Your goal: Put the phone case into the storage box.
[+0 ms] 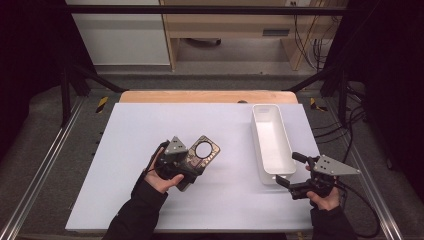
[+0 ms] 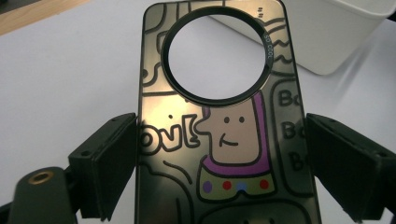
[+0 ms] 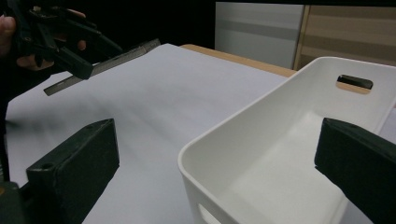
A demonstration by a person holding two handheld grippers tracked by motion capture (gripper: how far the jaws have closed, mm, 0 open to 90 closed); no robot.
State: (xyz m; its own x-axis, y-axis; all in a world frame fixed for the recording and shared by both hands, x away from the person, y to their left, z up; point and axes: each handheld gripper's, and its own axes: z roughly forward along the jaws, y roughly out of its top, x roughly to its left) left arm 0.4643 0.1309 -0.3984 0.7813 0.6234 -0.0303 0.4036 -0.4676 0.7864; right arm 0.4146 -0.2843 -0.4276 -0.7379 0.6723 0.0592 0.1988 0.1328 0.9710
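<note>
A phone case (image 1: pixel 202 152) with a cartoon figure, drawn letters and a large round camera hole (image 2: pixel 217 53) is lifted off the white table mat. My left gripper (image 1: pixel 187 167) is shut on its lower half, one jaw against each long edge (image 2: pixel 222 158). From the right gripper view the case (image 3: pixel 107 63) is seen edge-on, tilted above the mat, in the left gripper (image 3: pixel 60 42). My right gripper (image 1: pixel 287 169) is open at the near end of a white bin (image 1: pixel 256 137). Its jaws straddle the bin's near corner (image 3: pixel 196 149), and nothing is between them.
The long white bin (image 3: pixel 299 74) lies lengthwise at the mat's right side and has nothing in it; a handle slot (image 3: pixel 355 82) is cut in its far end. A strip of wooden tabletop (image 1: pixel 207 96) borders the mat at the back. Metal frame rails flank the table.
</note>
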